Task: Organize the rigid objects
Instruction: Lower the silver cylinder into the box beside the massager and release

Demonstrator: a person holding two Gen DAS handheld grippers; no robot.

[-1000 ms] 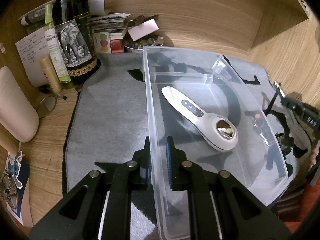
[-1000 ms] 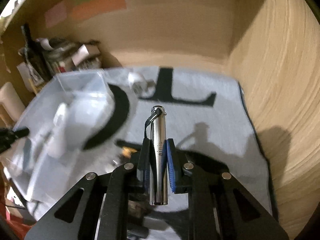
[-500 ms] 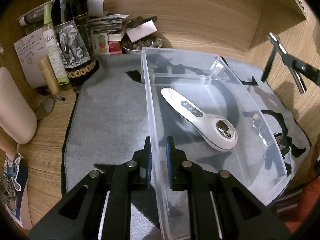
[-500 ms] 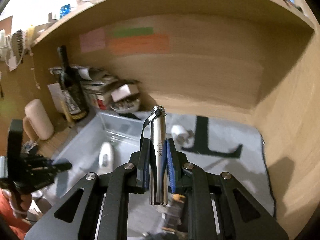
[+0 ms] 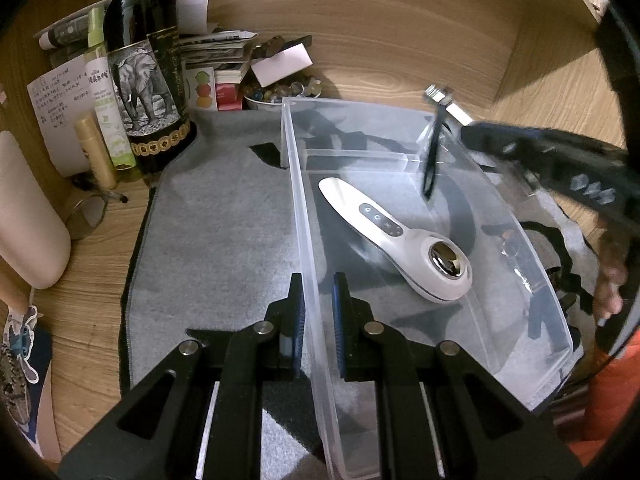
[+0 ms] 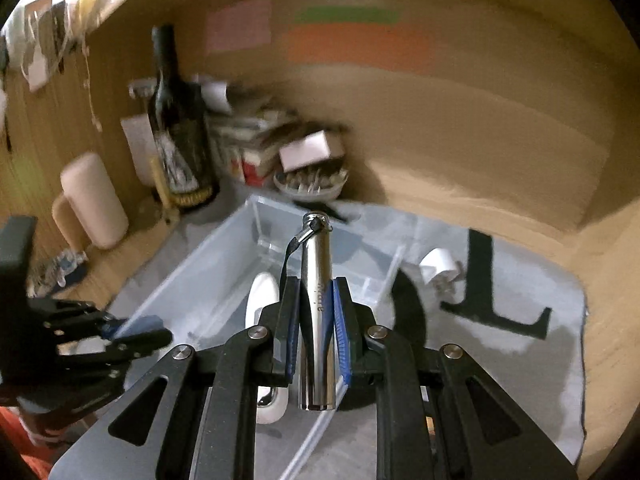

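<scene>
One shiny silver cylinder (image 6: pixel 317 304) with black wrist cord (image 6: pixel 289 256), engraved lettering.

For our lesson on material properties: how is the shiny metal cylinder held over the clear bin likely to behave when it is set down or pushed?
The cylinder looks like polished metal, so it is probably stiff and rather slippery between the right gripper pads. Being round and smooth, it would likely roll if laid on its side in the bin. Its cord looks floppy and may snag.
</scene>
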